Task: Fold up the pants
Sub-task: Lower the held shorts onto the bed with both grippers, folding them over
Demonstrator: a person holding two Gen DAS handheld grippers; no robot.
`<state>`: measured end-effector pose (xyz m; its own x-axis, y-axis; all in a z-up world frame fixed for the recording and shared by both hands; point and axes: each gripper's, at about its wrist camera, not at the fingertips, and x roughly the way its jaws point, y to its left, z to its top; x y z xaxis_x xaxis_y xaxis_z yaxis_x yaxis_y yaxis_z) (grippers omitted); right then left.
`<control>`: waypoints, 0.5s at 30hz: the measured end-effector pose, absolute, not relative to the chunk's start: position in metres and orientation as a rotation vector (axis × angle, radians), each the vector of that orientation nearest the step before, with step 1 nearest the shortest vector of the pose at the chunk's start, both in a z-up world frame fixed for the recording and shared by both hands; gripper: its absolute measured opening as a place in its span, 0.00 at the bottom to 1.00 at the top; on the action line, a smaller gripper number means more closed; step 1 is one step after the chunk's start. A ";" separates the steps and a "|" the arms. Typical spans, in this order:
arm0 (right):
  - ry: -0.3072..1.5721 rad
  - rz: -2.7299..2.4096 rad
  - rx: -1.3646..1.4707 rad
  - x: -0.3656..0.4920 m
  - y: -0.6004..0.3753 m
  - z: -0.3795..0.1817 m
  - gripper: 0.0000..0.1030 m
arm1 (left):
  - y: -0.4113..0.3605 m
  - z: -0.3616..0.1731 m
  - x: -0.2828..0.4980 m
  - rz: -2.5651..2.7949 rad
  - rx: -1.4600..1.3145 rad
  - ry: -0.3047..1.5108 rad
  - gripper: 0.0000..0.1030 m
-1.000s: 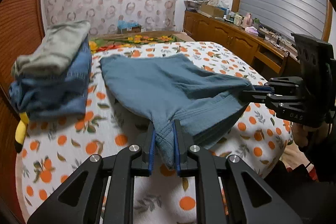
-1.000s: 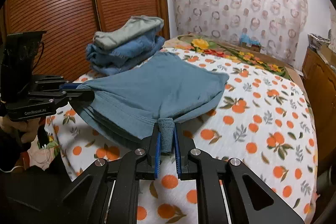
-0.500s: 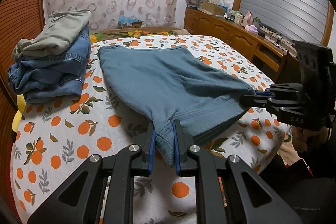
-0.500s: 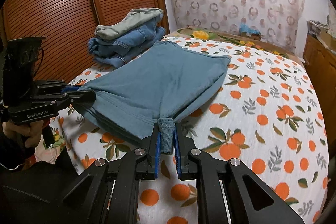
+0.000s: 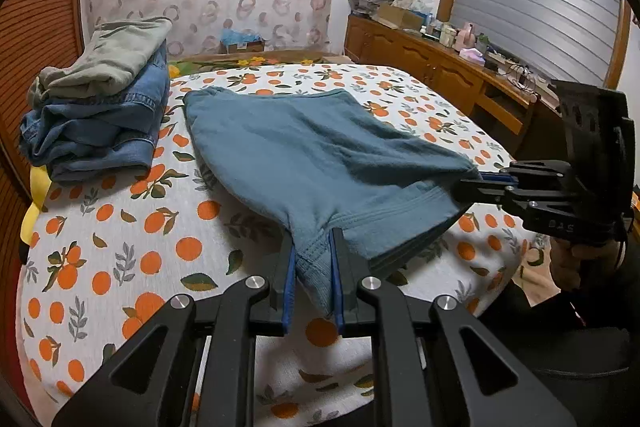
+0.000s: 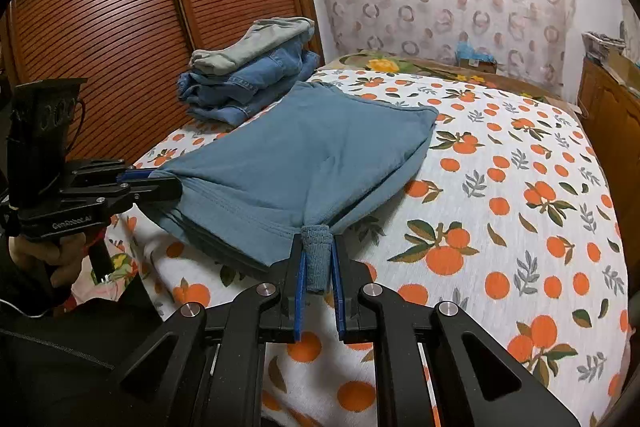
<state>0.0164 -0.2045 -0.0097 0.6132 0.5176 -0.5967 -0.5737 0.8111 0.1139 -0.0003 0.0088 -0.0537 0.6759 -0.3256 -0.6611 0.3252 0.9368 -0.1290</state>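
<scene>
The blue pants (image 5: 304, 163) lie folded on the bed (image 5: 120, 227), which has a white cover with an orange-fruit print. Their far end rests flat on the cover, and the near hem is lifted a little. The left gripper (image 5: 313, 267) is closed tight on one corner of this hem. The right gripper (image 6: 318, 263) is closed on the other corner, where the cloth is bunched between the blue pads. A stack of folded jeans (image 5: 96, 123) with a grey-green garment (image 5: 112, 59) on top stands beside the pants, near the wooden slatted doors (image 6: 120, 7).
</scene>
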 end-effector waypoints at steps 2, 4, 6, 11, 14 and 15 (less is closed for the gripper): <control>0.657 0.631 -0.087 0.013 -0.206 -0.009 0.11 | 0.008 -0.052 -0.003 -0.370 0.000 0.741 0.15; 0.659 0.632 -0.084 0.012 -0.208 -0.009 0.11 | 0.007 -0.050 -0.005 -0.375 -0.003 0.739 0.15; 0.659 0.632 -0.080 0.010 -0.210 -0.008 0.11 | 0.006 -0.049 -0.006 -0.379 -0.001 0.738 0.15; 0.653 0.630 -0.077 0.005 -0.213 -0.005 0.11 | 0.005 -0.045 -0.010 -0.384 0.003 0.730 0.15; 0.647 0.636 -0.079 0.002 -0.214 -0.002 0.11 | 0.003 -0.042 -0.013 -0.385 0.009 0.723 0.15; 0.645 0.641 -0.079 0.001 -0.215 -0.002 0.11 | 0.002 -0.041 -0.015 -0.386 0.008 0.721 0.15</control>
